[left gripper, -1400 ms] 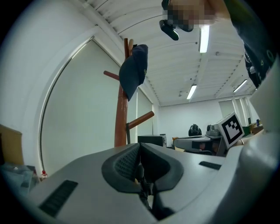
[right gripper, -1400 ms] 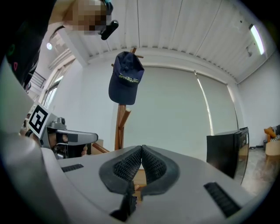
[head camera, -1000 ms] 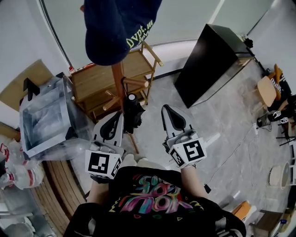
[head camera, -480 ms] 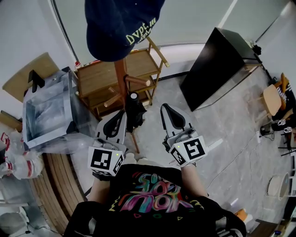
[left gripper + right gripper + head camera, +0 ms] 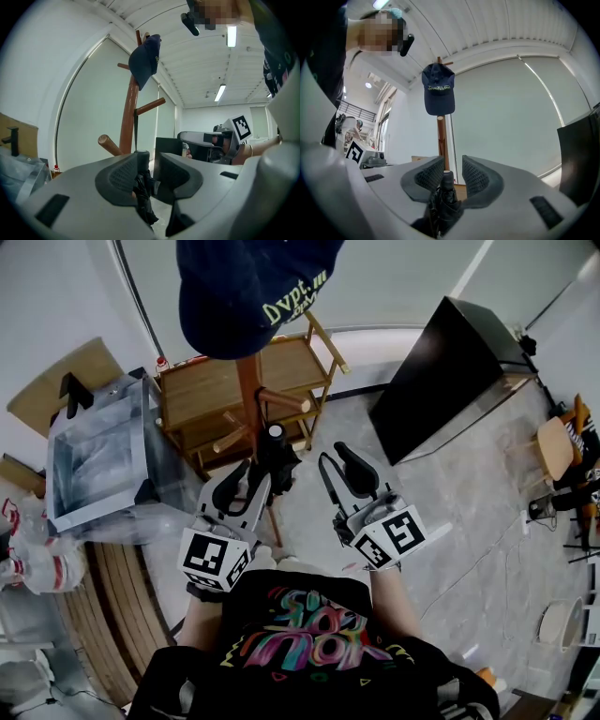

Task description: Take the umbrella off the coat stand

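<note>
A grey tiled floor (image 5: 375, 512) and a low wooden shelf unit (image 5: 202, 399) lie behind the work. In the head view a brown wooden coat stand (image 5: 248, 390) rises toward the camera with a dark blue cap (image 5: 246, 287) on its top. The folded black umbrella (image 5: 277, 463) hangs close against the trunk, its long axis upright and its rounded handle end on top. The left gripper (image 5: 256, 474) has its fingers spread, with the tips on either side of the umbrella. The right gripper (image 5: 336, 458), also spread, sits just to the right of the umbrella and short of it, so the left one is nearer.

In the left gripper view the umbrella hangs from a thin dark strap (image 5: 135, 131) looped at the root of a short peg (image 5: 151, 105). It stands upright in the gap, close to the left finger, and neither pad presses on it.

In the right gripper view the umbrella lines up with the gap and nothing is pinched. Whether it is truly inside the fingers or just ahead of them cannot be told there, though the head view suggests ahead.

A second ago both pairs of fingers were pressed together, and they have just been opening. The left gripper has also dropped slightly and closed in on the umbrella. A grip by the left fingers, then a lift to free the strap from its peg, looks like the next step.
</note>
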Demonstrator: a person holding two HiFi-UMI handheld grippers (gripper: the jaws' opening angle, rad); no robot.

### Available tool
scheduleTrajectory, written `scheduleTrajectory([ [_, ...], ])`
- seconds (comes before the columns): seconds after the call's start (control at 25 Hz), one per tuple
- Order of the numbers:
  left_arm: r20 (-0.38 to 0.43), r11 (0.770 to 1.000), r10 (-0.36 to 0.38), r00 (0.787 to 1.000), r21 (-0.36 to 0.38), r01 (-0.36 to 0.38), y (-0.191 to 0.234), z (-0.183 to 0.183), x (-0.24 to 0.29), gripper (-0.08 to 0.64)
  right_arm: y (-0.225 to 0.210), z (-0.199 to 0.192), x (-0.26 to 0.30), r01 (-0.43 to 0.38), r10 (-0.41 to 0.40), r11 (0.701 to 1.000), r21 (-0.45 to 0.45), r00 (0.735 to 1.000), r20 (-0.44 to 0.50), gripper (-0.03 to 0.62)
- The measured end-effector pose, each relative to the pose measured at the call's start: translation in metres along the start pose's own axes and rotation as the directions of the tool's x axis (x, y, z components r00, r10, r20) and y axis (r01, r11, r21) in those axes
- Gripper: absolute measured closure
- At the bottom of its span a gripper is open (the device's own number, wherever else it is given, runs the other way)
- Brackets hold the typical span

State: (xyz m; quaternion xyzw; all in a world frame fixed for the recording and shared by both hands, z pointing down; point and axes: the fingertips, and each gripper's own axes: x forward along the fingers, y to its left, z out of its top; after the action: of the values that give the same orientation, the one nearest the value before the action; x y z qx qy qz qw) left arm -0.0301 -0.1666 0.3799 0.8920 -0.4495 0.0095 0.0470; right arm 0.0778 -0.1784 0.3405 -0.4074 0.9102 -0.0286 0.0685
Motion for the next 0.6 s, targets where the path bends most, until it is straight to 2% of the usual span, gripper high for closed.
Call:
scheduleTrajectory([
  [0.36,-0.085,0.999,-0.037,0.996,0.026,0.040,-0.004,-0.029,0.013,0.330,0.005,-0.009,0.015,-0.078,0.079,0.997,0.011,0.996,-0.031,0.437],
  [0.6,-0.122,0.998,-0.047,0.991,0.027,0.050,0.000,-0.047,0.024,0.305,0.010,-0.021,0.031,-0.138,0.139,0.990,0.014,0.989,-0.059,0.405],
])
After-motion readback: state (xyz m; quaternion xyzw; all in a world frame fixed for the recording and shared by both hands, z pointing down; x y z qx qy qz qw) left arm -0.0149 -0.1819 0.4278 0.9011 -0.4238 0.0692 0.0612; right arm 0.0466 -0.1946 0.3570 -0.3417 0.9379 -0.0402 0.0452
